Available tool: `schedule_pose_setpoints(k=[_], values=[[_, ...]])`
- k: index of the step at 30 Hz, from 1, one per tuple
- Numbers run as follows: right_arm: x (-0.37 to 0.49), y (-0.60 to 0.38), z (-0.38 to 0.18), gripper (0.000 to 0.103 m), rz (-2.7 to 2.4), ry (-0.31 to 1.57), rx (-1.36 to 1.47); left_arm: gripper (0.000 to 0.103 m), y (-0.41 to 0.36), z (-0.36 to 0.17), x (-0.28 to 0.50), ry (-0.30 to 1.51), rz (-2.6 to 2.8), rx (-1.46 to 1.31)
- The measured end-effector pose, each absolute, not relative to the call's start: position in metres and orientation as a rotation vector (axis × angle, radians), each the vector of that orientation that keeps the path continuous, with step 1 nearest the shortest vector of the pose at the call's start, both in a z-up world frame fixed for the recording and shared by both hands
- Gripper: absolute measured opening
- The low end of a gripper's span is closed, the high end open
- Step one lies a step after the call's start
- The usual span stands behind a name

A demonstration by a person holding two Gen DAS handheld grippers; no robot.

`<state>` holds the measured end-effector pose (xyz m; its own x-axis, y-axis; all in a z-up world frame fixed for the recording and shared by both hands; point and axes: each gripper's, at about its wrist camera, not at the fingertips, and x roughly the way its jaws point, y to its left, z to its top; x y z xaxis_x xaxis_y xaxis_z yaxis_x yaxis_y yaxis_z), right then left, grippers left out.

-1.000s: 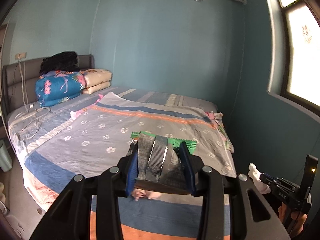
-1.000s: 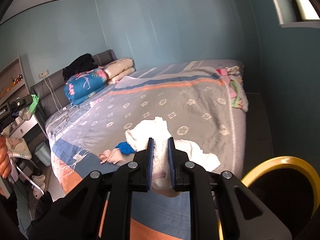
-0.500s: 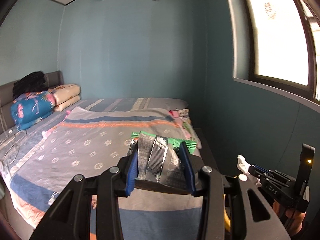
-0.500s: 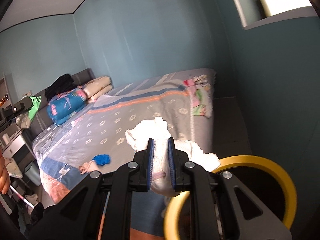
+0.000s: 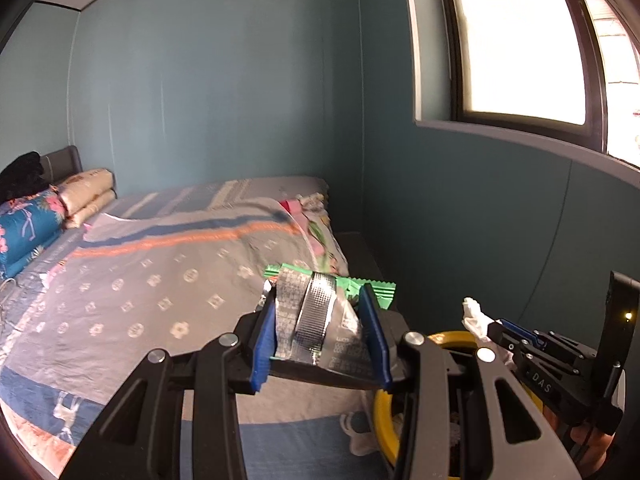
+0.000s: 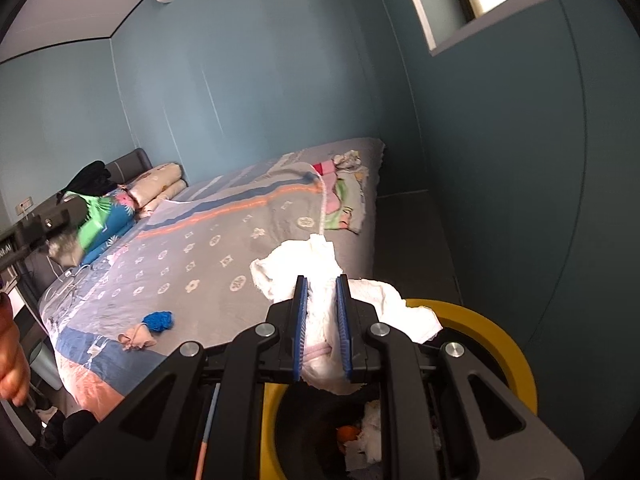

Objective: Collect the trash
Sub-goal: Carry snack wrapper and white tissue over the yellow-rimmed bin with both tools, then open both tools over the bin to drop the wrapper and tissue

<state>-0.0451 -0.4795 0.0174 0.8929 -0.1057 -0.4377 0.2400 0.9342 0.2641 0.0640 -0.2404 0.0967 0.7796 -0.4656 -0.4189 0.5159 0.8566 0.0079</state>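
My left gripper [image 5: 320, 336] is shut on a silver and green snack wrapper [image 5: 316, 316], held above the foot of the bed. My right gripper [image 6: 322, 328] is shut on a wad of white tissue [image 6: 304, 268] and holds it over the yellow-rimmed trash bin [image 6: 492, 332]. The bin holds white paper and an orange scrap inside. The bin rim [image 5: 384, 424] also shows in the left wrist view, low right, with the right gripper [image 5: 492, 326] above it. The left gripper [image 6: 60, 220] shows at the far left of the right wrist view.
A bed [image 6: 240, 232] with a grey patterned cover fills the left. A blue scrap [image 6: 160, 320] and a pink scrap [image 6: 136, 338] lie near its foot. Folded quilts [image 5: 24, 220] sit at the headboard. A teal wall and window [image 5: 520, 40] are on the right.
Both grippers have swung right toward the bin with their loads. The yellow bin now lies under the right gripper and has come into the left wrist view.
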Motion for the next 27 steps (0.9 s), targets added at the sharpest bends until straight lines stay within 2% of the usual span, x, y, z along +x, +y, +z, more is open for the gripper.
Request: schedule_pose_setpoints(k=[21, 24, 27], values=[[-0.038, -0.517, -0.022, 0.015, -0.285, 0.560, 0.419, 0.038, -0.311, 0.005, 0.088, 0.699, -0.686, 0.152], [-0.037, -0.519, -0.024, 0.017, -0.291, 0.562, 0.423, 0.038, -0.315, -0.004, 0.091, 0.729, -0.699, 0.146], [-0.037, -0.522, -0.028, 0.022, -0.302, 0.564, 0.437, 0.039, -0.316, -0.008, 0.092, 0.751, -0.721, 0.134]])
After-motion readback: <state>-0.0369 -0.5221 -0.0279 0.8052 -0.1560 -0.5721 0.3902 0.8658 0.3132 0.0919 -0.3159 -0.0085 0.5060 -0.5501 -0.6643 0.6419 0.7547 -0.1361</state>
